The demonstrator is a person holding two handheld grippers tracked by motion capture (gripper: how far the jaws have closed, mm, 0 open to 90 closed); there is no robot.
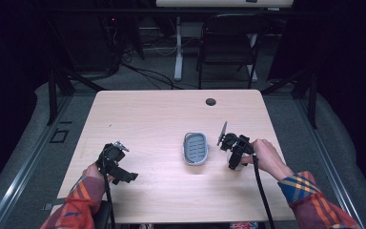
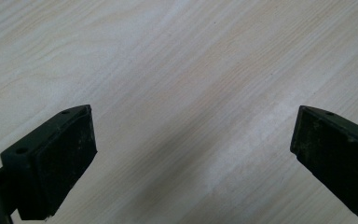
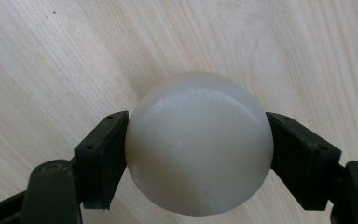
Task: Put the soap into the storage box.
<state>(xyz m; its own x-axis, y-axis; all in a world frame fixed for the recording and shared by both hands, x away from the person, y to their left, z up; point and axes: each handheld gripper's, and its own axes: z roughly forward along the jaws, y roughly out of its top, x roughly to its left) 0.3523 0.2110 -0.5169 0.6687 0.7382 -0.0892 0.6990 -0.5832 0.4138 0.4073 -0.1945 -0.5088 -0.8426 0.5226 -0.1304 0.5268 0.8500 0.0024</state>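
The right gripper [image 3: 198, 154] is clamped on a smooth, off-white, rounded bar of soap [image 3: 199, 142], one black pad pressed against each flank, just above the pale wooden table [image 1: 147, 119] near its right edge. The biggest risk looks to be slippage: the soap is glossy and curved, and the pads touch it on small areas near its widest part, so a quick swing or tilt of the hand could let it squirt out and roll away, perhaps off the right edge. Squeezing harder might make this worse, since pressure on a rounded surface tends to push it forward out of the jaws. The likely destination, a small grey-blue slotted plastic soap dish [image 1: 196, 148], lies just left of the gripper, in the middle of the table; a release from too high or off-centre could bounce the soap off its rim or shove the light dish aside. The left gripper [image 2: 193, 154] hangs with jaws wide apart over bare wood near the left front edge, too far to steady the dish.
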